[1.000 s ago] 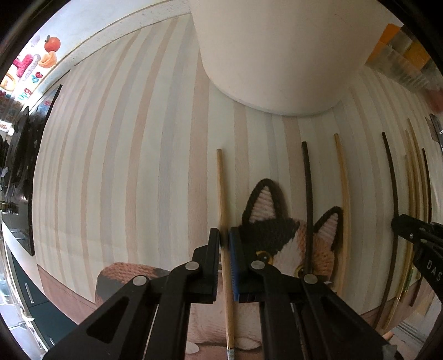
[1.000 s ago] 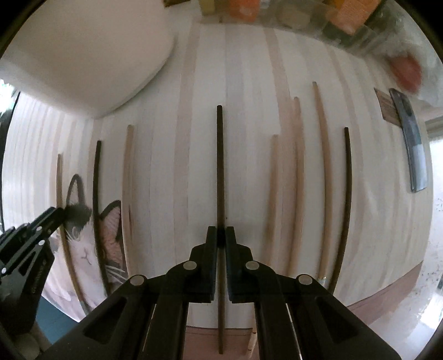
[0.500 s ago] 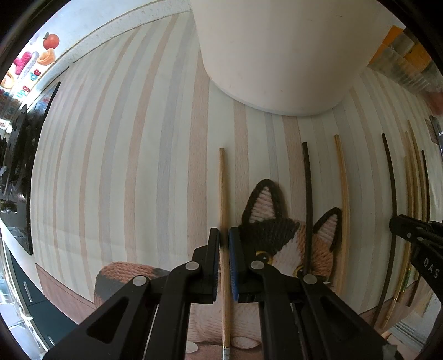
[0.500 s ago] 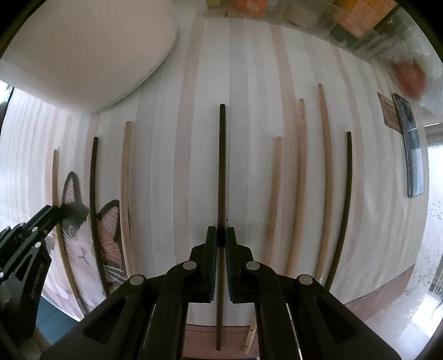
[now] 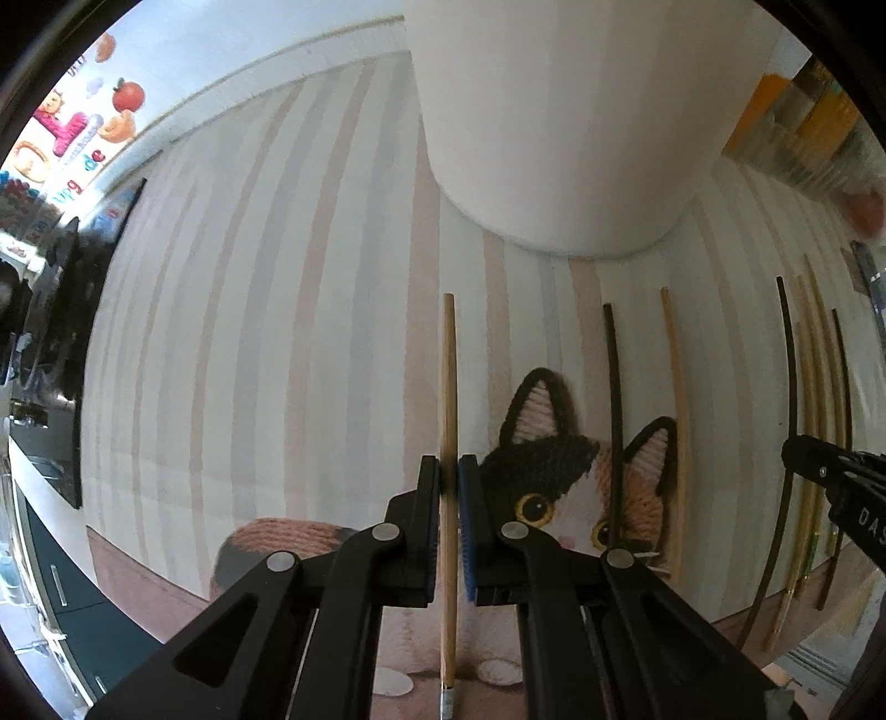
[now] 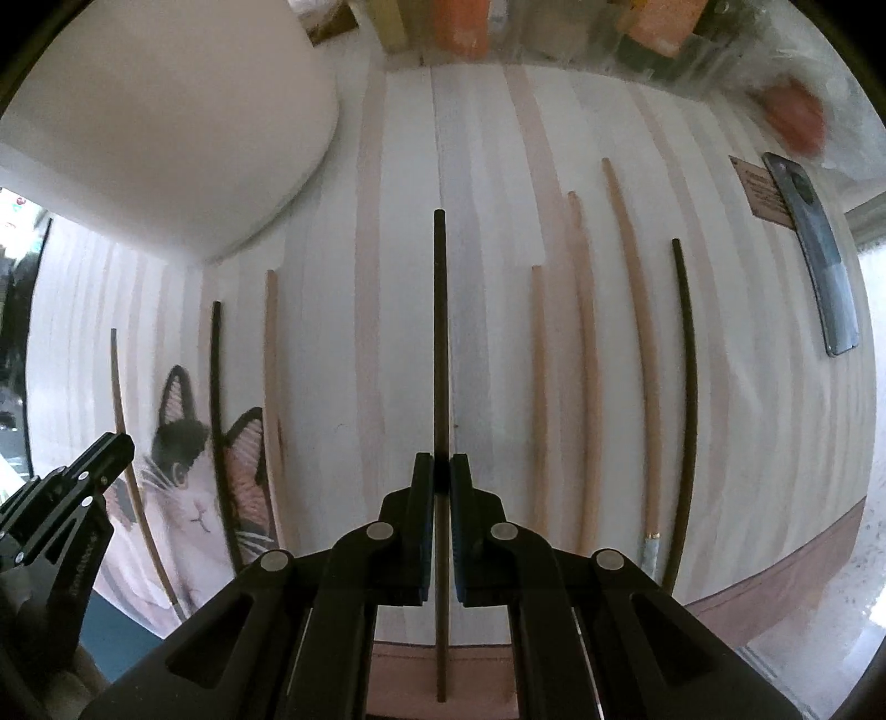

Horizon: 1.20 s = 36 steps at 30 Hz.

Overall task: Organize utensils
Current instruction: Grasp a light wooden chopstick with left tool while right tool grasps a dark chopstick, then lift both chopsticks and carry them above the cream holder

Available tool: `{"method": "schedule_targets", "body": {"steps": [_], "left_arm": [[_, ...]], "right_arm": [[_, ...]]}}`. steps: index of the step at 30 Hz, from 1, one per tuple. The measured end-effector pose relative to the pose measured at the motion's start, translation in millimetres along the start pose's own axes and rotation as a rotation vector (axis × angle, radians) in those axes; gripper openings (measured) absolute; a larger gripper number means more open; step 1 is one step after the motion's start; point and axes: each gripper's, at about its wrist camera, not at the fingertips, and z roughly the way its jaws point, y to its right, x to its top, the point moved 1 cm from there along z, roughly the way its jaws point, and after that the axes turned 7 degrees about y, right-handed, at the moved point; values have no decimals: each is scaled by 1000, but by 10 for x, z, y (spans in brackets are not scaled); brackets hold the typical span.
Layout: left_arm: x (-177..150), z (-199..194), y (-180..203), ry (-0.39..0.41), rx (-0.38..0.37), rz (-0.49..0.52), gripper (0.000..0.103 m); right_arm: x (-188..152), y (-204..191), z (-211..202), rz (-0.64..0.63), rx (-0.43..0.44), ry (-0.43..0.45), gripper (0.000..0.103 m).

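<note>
My left gripper [image 5: 449,476] is shut on a light wooden chopstick [image 5: 449,376] that runs away from me over the striped mat [image 5: 249,360]. My right gripper [image 6: 441,476] is shut on a dark brown chopstick [image 6: 440,332]. Several more chopsticks lie side by side on the mat: a dark one [image 5: 613,399] and a light one [image 5: 678,387] over the cat picture [image 5: 559,471], light ones [image 6: 587,376] and a dark one [image 6: 686,399] further right. The right gripper's black frame [image 5: 836,487] shows at the right edge of the left wrist view; the left gripper's frame [image 6: 66,498] shows at the lower left of the right wrist view.
A big white round container [image 5: 565,127] stands at the back of the mat, close beyond the chopstick tips. A phone [image 6: 814,255] lies at the far right. Orange and clear packages [image 6: 459,27] line the back. A dark appliance [image 5: 61,310] sits to the left.
Both grippers stay shut on their chopsticks. The views have shifted slightly, so the white container and the back of the table show a little more; the chopsticks on the mat have not moved.
</note>
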Motion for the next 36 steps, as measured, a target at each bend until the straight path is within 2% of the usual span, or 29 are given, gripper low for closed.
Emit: {"method": "schedule_targets", "body": {"steps": [8, 11, 16, 26, 32, 36], "left_arm": [[16, -411, -121, 97, -6, -22, 4], [46, -611, -176, 167, 30, -4, 4], [97, -872, -338, 239, 45, -42, 4], [475, -1273, -704, 390, 67, -101, 4], [776, -1819, -914, 522, 27, -173, 4], [1010, -2372, -1045, 620, -55, -233, 4]], "right_arm": [[-63, 33, -356, -1, 32, 111, 6], [-86, 31, -521, -17, 36, 165, 6], [-70, 27, -853, -51, 35, 265, 5], [233, -162, -1485, -82, 42, 476, 5], [589, -146, -2110, -51, 69, 614, 5], [866, -98, -2711, -40, 111, 697, 5]]}}
